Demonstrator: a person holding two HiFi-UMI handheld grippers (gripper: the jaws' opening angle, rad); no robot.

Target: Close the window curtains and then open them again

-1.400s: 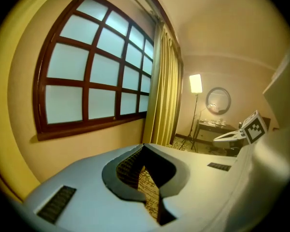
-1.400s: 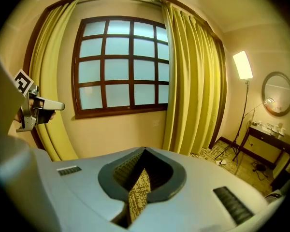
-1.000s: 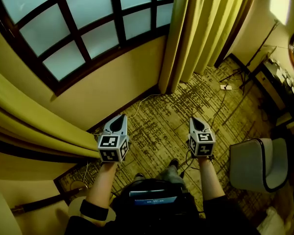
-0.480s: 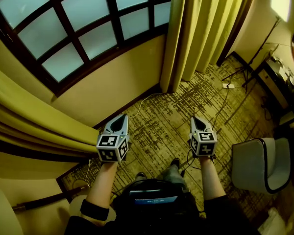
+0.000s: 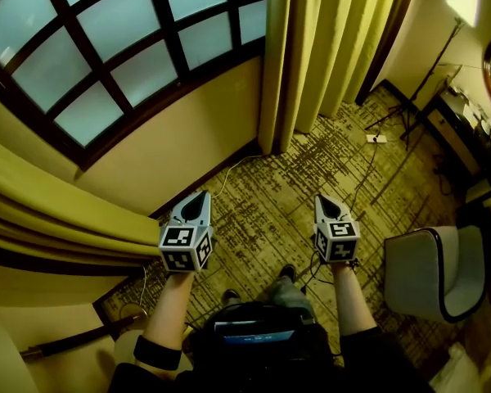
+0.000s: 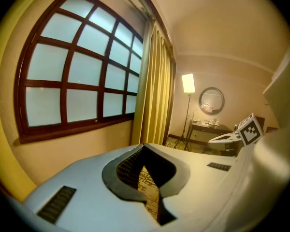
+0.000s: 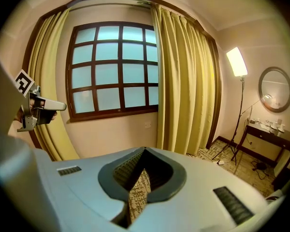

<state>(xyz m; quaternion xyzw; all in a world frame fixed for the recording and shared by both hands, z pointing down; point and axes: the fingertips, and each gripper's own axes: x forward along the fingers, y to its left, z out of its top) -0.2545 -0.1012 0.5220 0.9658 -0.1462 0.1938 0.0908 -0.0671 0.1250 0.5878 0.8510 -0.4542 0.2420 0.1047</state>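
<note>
A dark-framed arched window (image 5: 106,47) stands uncovered between two yellow curtains. The right curtain (image 5: 327,47) hangs gathered to the floor, and the left curtain (image 5: 57,219) is bunched at the left edge. My left gripper (image 5: 200,196) and right gripper (image 5: 324,200) are held side by side over the patterned carpet, short of the wall. Both are shut with nothing in them, and neither touches a curtain. In the right gripper view the window (image 7: 116,66) lies straight ahead, the right curtain (image 7: 186,81) beside it. The left gripper view faces the right curtain (image 6: 154,91).
A pale chair (image 5: 434,273) stands close at my right. Behind it are a console table (image 7: 268,139), a round mirror (image 7: 275,88) and a lit floor lamp (image 7: 237,62) on a tripod. A cable and a power strip (image 5: 376,138) lie on the carpet.
In the head view the window and right curtain have slid a little leftward. Both grippers stay shut and keep their place side by side in front of me.
</note>
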